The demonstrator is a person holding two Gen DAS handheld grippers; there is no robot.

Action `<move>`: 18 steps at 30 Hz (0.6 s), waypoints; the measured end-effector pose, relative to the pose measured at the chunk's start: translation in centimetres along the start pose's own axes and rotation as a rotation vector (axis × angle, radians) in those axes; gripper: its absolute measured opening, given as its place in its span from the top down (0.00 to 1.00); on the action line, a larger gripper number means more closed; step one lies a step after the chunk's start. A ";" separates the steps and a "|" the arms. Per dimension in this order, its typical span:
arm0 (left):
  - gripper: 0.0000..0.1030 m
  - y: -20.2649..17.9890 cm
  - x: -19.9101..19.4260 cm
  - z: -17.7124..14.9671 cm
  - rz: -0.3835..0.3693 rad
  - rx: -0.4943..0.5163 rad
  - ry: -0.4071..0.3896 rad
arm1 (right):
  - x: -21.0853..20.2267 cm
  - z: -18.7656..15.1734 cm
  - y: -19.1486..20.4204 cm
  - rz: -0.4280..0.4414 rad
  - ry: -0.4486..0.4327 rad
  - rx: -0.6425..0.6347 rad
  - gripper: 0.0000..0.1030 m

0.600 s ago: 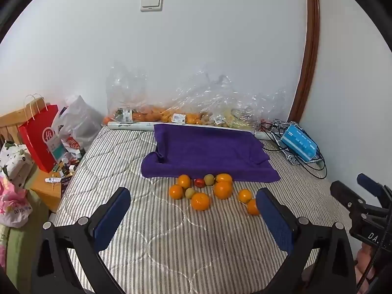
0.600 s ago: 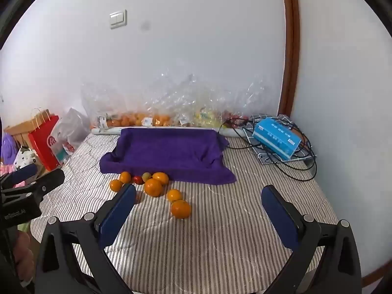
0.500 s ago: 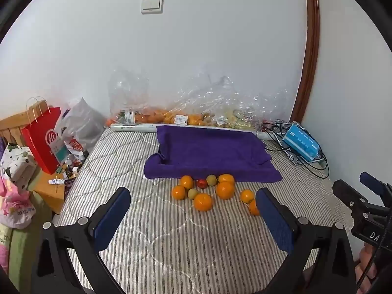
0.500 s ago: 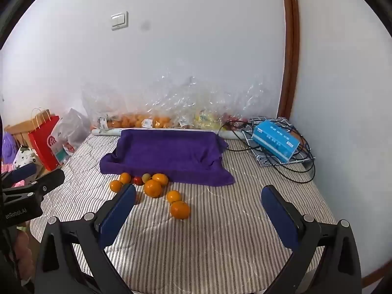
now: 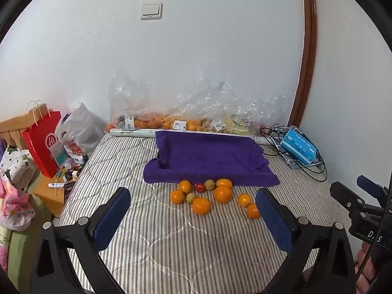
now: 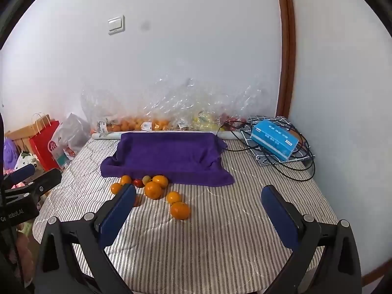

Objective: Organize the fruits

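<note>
Several oranges (image 5: 222, 194) lie in a loose cluster on the striped mattress (image 5: 171, 245), with a small red fruit (image 5: 200, 188) and two greenish ones (image 5: 209, 184) among them. Just behind them a purple towel (image 5: 208, 161) is spread out. My left gripper (image 5: 193, 216) hovers open in front of the cluster, nothing between its blue pads. In the right wrist view the same oranges (image 6: 180, 210) sit left of centre before the towel (image 6: 169, 156). My right gripper (image 6: 199, 216) is open and empty; its left finger (image 6: 117, 210) hides part of the cluster.
Clear plastic bags of fruit (image 5: 171, 120) line the wall behind the towel. A blue box (image 5: 297, 148) on tangled black cables sits in the right corner. A red paper bag (image 5: 45, 142) and clutter stand off the mattress's left edge. The other gripper shows at each view's edge.
Both views have shifted slightly: the fruit and towel sit a little lower and nearer in the frames. Both grippers stay open and empty.
</note>
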State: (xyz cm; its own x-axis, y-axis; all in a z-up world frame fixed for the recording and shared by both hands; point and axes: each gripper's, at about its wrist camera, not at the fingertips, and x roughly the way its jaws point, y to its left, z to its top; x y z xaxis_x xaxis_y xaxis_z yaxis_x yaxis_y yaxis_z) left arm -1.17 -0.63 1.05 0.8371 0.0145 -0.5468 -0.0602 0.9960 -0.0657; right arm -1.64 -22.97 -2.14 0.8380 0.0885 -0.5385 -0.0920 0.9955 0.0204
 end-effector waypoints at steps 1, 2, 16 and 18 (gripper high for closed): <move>0.00 0.1 0.1 0.3 -0.001 0.001 0.004 | -0.1 0.0 0.0 0.001 0.000 0.000 0.02; 0.00 0.1 0.0 0.3 -0.002 0.002 0.004 | -0.1 0.1 0.1 0.002 0.000 -0.001 0.02; 0.00 0.3 -0.1 0.2 -0.006 0.003 -0.003 | 0.0 -0.3 0.2 0.011 0.005 0.003 0.02; 0.00 0.3 -0.1 0.2 -0.006 0.004 -0.002 | 0.0 -0.3 0.3 0.011 0.003 0.001 0.02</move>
State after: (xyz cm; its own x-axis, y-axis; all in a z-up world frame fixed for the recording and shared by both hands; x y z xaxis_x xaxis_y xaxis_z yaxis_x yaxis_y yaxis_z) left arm -1.13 -0.36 1.28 0.8387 0.0090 -0.5445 -0.0534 0.9964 -0.0658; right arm -1.84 -22.66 -2.42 0.8353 0.0993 -0.5407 -0.1009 0.9945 0.0268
